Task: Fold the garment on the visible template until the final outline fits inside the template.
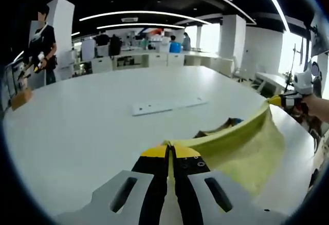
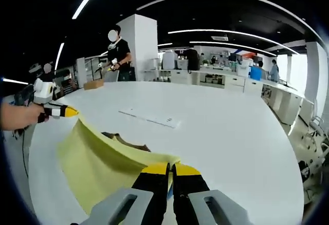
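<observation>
A yellow garment [image 1: 241, 148] hangs stretched between both grippers above the white table [image 1: 92, 117]. My left gripper [image 1: 170, 150] is shut on one corner of it, low in the left gripper view. At the far right of that view, my right gripper [image 1: 275, 100] pinches the other corner. In the right gripper view the garment [image 2: 97, 158] sags to the left, with my right gripper [image 2: 170, 167] shut on its near edge and my left gripper [image 2: 69, 112] holding the far corner. A flat white strip [image 1: 167, 106] [image 2: 149, 118] lies on the table beyond. A dark cloth [image 1: 221, 128] [image 2: 126, 140] peeks from behind the garment.
A person in a black shirt [image 1: 43, 45] [image 2: 119, 50] stands at the table's far side beside a brown box [image 1: 21, 99] [image 2: 94, 84]. Desks and white pillars [image 2: 141, 45] line the back of the room. The table's rounded edge [image 1: 303, 148] runs close to the garment.
</observation>
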{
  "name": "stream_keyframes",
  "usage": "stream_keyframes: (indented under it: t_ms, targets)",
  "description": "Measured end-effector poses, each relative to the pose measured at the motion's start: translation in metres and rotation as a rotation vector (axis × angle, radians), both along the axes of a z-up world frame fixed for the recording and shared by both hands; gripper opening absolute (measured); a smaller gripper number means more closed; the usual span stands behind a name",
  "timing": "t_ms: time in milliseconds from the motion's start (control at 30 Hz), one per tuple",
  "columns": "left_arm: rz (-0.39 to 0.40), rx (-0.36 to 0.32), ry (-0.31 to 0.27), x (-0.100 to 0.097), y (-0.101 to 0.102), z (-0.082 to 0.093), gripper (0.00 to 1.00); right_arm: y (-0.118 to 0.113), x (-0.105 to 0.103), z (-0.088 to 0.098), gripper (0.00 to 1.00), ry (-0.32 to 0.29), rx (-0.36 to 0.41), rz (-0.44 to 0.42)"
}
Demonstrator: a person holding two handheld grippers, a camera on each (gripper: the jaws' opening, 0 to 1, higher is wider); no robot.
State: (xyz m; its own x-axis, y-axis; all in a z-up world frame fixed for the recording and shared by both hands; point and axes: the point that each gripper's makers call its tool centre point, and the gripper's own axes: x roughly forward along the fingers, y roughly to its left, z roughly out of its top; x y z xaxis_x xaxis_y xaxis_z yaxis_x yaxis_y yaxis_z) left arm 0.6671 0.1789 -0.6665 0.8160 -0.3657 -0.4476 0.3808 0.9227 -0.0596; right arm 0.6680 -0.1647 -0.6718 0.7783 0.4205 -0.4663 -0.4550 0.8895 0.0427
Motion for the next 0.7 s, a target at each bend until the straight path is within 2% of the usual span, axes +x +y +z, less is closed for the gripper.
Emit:
stream_keyframes:
  t_ms: [700]
  targets:
    - [-0.009,0.067,0.048,0.010,-0.003,-0.031,0.00,-0.003,0.008,-0.041,0.00,0.076,-0.083,0.010]
